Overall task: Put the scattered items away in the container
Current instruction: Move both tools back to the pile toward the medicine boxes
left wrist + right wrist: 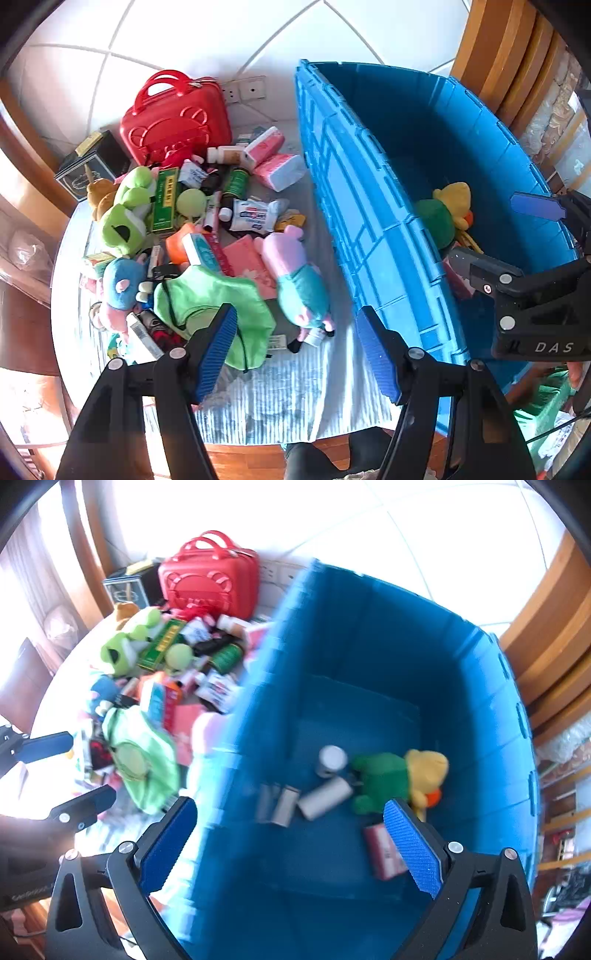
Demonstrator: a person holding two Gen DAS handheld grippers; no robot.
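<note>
Blue-padded fingers (413, 853) over deep blue ribbed container (491, 716)

We seem to be in a home. Beyond our jaws hang white wall tiles (207, 33) with wall sockets (245, 90). To their right stands layered wooden trim (506, 55).

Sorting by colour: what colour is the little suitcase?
Red, clearest in the left wrist view.

Each gripper (295, 332) (291, 834) is black-framed with ribbed blue pads, silver screws, "DAS" lettering
</note>
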